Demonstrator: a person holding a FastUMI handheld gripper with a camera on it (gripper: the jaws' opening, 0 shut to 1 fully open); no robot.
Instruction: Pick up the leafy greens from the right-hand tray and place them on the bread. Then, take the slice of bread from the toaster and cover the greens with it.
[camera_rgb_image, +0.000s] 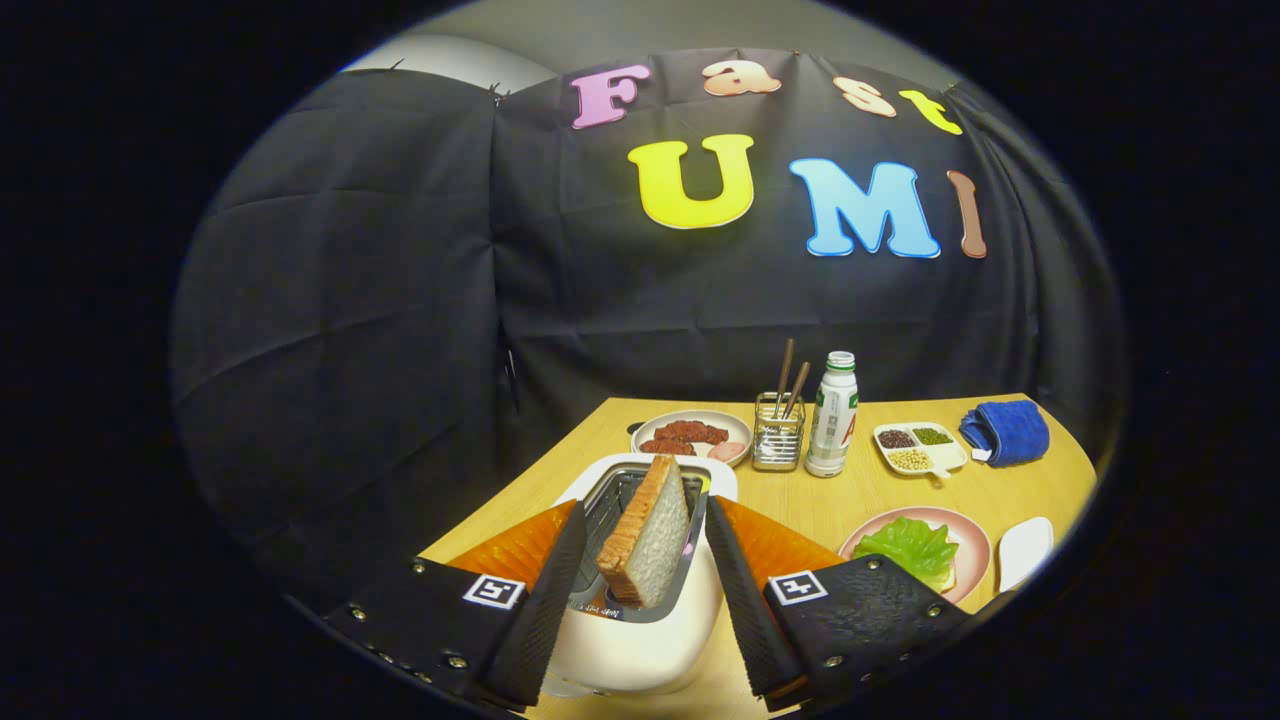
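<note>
The gripper (645, 590) is hovering over the white toaster (640, 640) with its fingers spread wide, one on either side of the slot, and they are not pressing on anything. Between them a slice of bread (648, 545) is leaning at a tilt, its lower end near the slot and its crust edge facing left; whether it is resting on the toaster's rim or standing loose in the slot is hard to tell, but neither finger is touching it. To the right, on a pink plate (975, 550), the leafy greens (908, 545) are already lying spread out, with a pale edge showing under them that looks like the lower slice of bread. So the greens appear to be sitting where the task wants them, and the toaster slice is the part that is not yet covering them. Further back on the wooden table (850, 500) a plate of meat (690, 435), a cutlery holder (778, 435), a bottle (832, 415), a divided dish of beans (918, 448) and a blue cloth (1008, 430) are standing well clear. The risk lies in the tilt: if the fingers are closing while the slice is leaning, they could be catching only a corner, so it twists, slips back into the slot or drops beside the toaster. Squeezing soft bread too hard could crush it, and a skewed carry could be pushing the greens off the plate.
</note>
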